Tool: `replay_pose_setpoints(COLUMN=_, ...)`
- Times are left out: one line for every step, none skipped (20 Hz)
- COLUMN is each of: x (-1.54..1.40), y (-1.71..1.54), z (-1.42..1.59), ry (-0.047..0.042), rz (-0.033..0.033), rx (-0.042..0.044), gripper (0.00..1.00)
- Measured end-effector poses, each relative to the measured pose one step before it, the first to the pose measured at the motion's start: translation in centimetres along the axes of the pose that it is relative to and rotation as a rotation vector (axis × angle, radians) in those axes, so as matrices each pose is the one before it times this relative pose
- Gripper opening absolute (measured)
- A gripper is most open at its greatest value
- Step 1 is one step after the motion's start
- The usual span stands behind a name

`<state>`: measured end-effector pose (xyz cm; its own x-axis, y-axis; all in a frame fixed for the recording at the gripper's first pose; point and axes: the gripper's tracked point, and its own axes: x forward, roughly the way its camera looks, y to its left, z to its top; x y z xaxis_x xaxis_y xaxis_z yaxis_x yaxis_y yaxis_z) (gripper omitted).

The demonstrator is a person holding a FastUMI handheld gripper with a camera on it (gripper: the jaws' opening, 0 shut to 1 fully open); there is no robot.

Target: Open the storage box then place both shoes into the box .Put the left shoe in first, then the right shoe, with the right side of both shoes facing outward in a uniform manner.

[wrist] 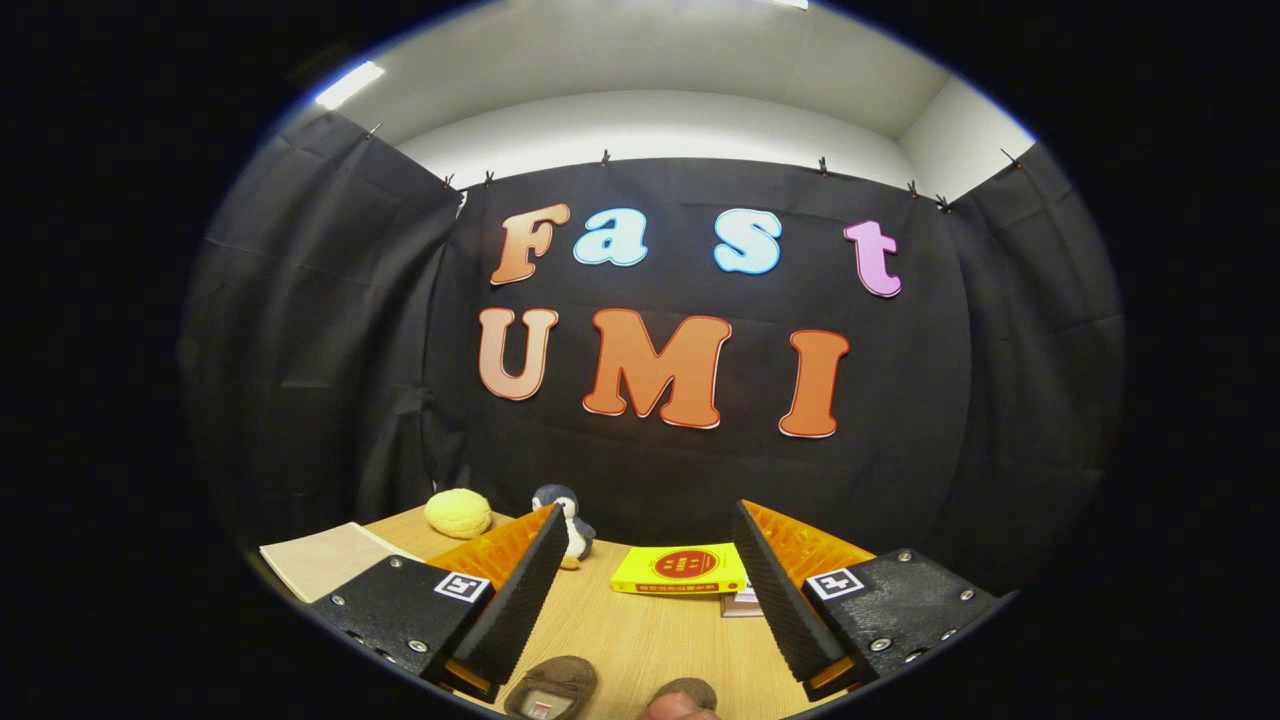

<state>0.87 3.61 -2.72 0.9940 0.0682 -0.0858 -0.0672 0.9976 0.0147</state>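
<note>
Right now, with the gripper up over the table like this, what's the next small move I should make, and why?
Probably tip the gripper downward. Its fingers stand open with nothing between them, aimed across the wooden table toward the yellow book and the penguin toy. The two brown shoes lie just below the fingertips, barely in sight, so bring them into view before grasping.

I see a light wood-grain tabletop (640, 640), pale tan with fine darker streaks. On it, beyond the gripper (650, 540), whose fingers stand wide apart with nothing between them, lies a bright yellow flat box (680, 570) with a red round mark on its lid. Left of that box stands a small plush penguin (570, 520), dark grey-blue with a white front and orange feet. Further left sits a pale yellow round plush (458, 512), then a cream sheet (325, 558). Nearer me than the box, two brown shoe toes (552, 686) show.
</note>
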Motion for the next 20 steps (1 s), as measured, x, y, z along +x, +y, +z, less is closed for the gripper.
replay_pose_setpoints(x=0.057, y=0.658, z=-0.440, ry=0.01381, rz=0.01891, rx=0.00588, gripper=0.99)
replay_pose_setpoints(x=0.042, y=1.052, z=-0.722, ry=0.02313, rz=0.03769, rx=0.01145, gripper=0.99)
replay_pose_setpoints(x=0.240, y=1.442, z=-0.909, ry=0.03569, rz=0.04749, rx=0.01510, gripper=0.99)
replay_pose_setpoints(x=0.232, y=1.055, z=-0.824, ry=0.03726, rz=0.03776, rx=0.01816, gripper=0.99)
replay_pose_setpoints(x=0.222, y=0.710, z=-0.846, ry=0.02697, rz=0.02829, rx=0.01879, gripper=0.99)
replay_pose_setpoints(x=0.185, y=0.577, z=-0.539, ry=0.02135, rz=0.01638, rx=0.01723, gripper=0.99)
replay_pose_setpoints(x=0.280, y=0.670, z=-0.606, ry=0.02185, rz=0.01638, rx=0.01407, gripper=0.99)
replay_pose_setpoints(x=0.451, y=0.723, z=-0.806, ry=0.02745, rz=0.02259, rx=0.01175, gripper=0.99)
replay_pose_setpoints(x=0.278, y=0.831, z=-0.899, ry=0.02650, rz=0.02501, rx=0.01302, gripper=0.99)
replay_pose_setpoints(x=0.371, y=0.611, z=-0.756, ry=0.02841, rz=0.02295, rx=0.01275, gripper=0.99)
replay_pose_setpoints(x=0.312, y=0.578, z=-0.670, ry=0.02400, rz=0.02463, rx=0.01463, gripper=0.99)
replay_pose_setpoints(x=0.429, y=0.547, z=-0.686, ry=0.02621, rz=0.02192, rx=0.01486, gripper=0.99)
replay_pose_setpoints(x=0.591, y=0.923, z=-0.471, ry=0.02505, rz=0.02710, rx=0.01619, gripper=0.99)
replay_pose_setpoints(x=0.651, y=0.836, z=-0.473, ry=0.02421, rz=0.02458, rx=0.01561, gripper=0.99)
replay_pose_setpoints(x=0.551, y=0.716, z=-0.747, ry=0.02790, rz=0.02852, rx=0.01597, gripper=0.99)
replay_pose_setpoints(x=0.744, y=0.590, z=-0.730, ry=0.03308, rz=0.02288, rx=0.01586, gripper=0.99)
replay_pose_setpoints(x=0.597, y=0.438, z=-0.991, ry=0.03407, rz=0.02324, rx=0.01860, gripper=0.98)
replay_pose_setpoints(x=0.635, y=0.615, z=-0.786, ry=0.03634, rz=0.02273, rx=0.02135, gripper=0.98)
replay_pose_setpoints(x=0.663, y=0.544, z=-0.821, ry=0.03420, rz=0.02502, rx=0.02394, gripper=0.98)
replay_pose_setpoints(x=0.715, y=0.673, z=-0.744, ry=0.03057, rz=0.02519, rx=0.02151, gripper=0.97)
